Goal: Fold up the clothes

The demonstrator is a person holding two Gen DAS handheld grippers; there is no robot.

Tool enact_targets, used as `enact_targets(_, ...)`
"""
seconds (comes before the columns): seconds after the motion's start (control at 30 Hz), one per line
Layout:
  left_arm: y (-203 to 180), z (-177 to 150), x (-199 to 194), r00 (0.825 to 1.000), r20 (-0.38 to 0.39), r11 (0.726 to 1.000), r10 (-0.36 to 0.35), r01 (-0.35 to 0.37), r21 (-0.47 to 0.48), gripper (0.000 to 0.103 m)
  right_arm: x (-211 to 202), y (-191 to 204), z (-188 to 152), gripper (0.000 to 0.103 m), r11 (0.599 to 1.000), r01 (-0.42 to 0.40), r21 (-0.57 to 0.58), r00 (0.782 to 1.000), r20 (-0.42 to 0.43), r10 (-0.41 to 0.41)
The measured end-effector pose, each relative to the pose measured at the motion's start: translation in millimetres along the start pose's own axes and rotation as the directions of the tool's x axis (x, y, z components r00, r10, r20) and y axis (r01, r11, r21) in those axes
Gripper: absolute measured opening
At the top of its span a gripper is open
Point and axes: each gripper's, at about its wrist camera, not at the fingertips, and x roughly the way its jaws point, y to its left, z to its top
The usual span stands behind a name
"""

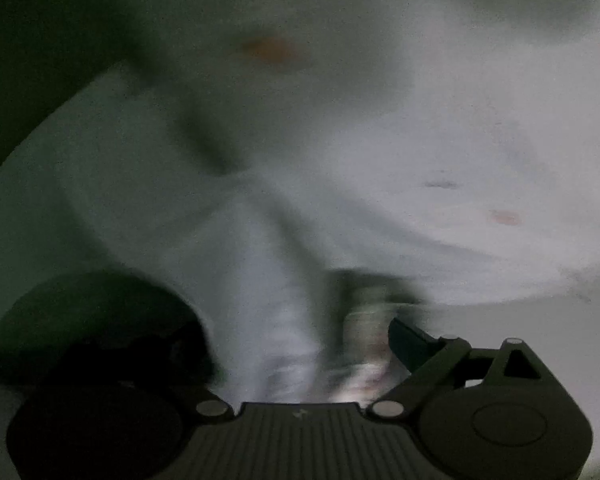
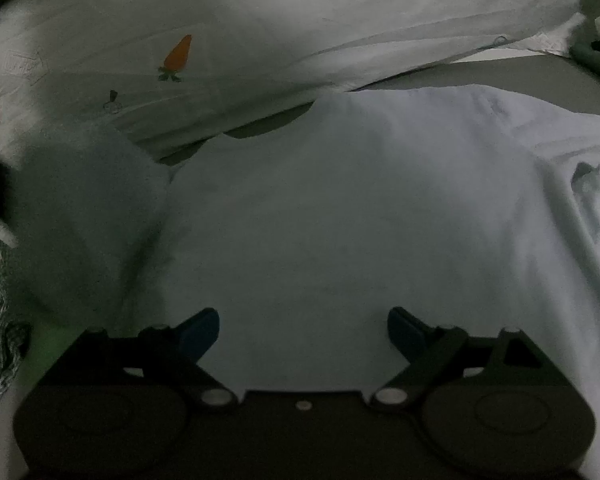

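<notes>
The pale blue garment lies spread on the bed straight ahead of and below my right gripper, its flat middle filling the space in front of the fingers and running away from me toward the carrot-print sheet behind it. Its long axis looks to run left to right across that view, with a bunched, rumpled end at the right and a darker fold at the left. My right gripper stands spread wide over the cloth with nothing pinched, both blue pads clear of the fabric. My left gripper also reads as spread, though only its right finger shows clearly; a hanging strip of pale cloth drops between the fingers, and the blur keeps me from saying whether it touches them. I judge the right hand nearer the flat body, the left nearer an edge. The right view gives the garment's layout and a checked cloth at the left; the left view gives only smeared white folds.
</notes>
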Motion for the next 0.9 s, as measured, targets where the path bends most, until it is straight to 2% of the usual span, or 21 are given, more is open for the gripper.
enact_targets(0.03, 11.0, -1.6, 4.4, 1.0, -0.007, 0.998, 0.015, -0.015, -0.057, 0.094, -0.9, -0.5, -0.3, 0.092, 1.0, 0.0, 0.005, 1.0, -0.002, 0.0)
enact_targets(0.1, 25.4, -7.6, 0.3, 1.0, 0.003, 0.991, -0.027, 0.027, -0.133, 0.094, -3.6, -2.5, -0.7, 0.091, 1.0, -0.004, 0.022, 1.0, -0.005, 0.004)
enact_targets(0.13, 26.9, -10.2, -5.3, 0.999, 0.018, 0.99, -0.034, 0.037, -0.137, 0.095, -5.2, -3.7, -0.9, 0.091, 0.999, -0.01, 0.033, 1.0, -0.004, 0.01)
enact_targets(0.23, 22.5, -14.4, -22.5, 0.998, 0.045, 0.996, 0.04, -0.036, -0.086, 0.095, -9.0, -6.3, -1.8, 0.089, 0.997, -0.034, 0.063, 0.999, 0.0, 0.034)
enact_targets(0.3, 18.7, -16.2, -29.6, 0.997, 0.052, 0.996, 0.064, -0.061, -0.06, 0.095, -7.5, -6.9, -0.6, 0.08, 0.995, -0.063, 0.078, 0.998, -0.006, 0.063)
enact_targets(0.4, 21.5, -18.7, -36.2, 0.999, 0.032, 0.996, 0.032, -0.029, -0.088, 0.095, -5.9, -2.3, 1.5, 0.071, 0.991, -0.103, 0.082, 0.994, -0.009, 0.105)
enact_targets(0.57, 10.7, -29.1, -44.0, 0.998, -0.038, 0.998, -0.04, 0.038, -0.053, 0.095, -9.3, 9.7, 4.8, 0.067, 0.986, -0.158, 0.058, 0.987, -0.003, 0.159)
enact_targets(0.67, 8.6, -34.2, -57.0, 0.996, -0.022, 0.996, -0.084, 0.083, -0.042, 0.095, -14.0, 14.8, 7.4, 0.06, 0.979, -0.195, 0.057, 0.981, 0.006, 0.195)
enact_targets(0.73, 11.1, -33.8, -70.8, 0.997, 0.034, 0.997, -0.064, 0.065, -0.032, 0.095, -18.1, 17.9, 9.9, 0.052, 0.968, -0.239, 0.072, 0.971, 0.017, 0.238)
enact_targets(0.8, 20.6, -30.8, -82.6, 0.996, 0.085, 0.999, -0.01, 0.014, -0.051, 0.095, -20.7, 23.6, 13.1, 0.041, 0.953, -0.293, 0.08, 0.956, 0.025, 0.291)
enact_targets(0.9, 41.9, -28.0, -98.8, 0.988, 0.14, 0.992, 0.07, -0.055, -0.11, 0.095, -21.9, 40.8, 18.6, 0.039, 0.934, -0.352, 0.061, 0.936, 0.022, 0.352)
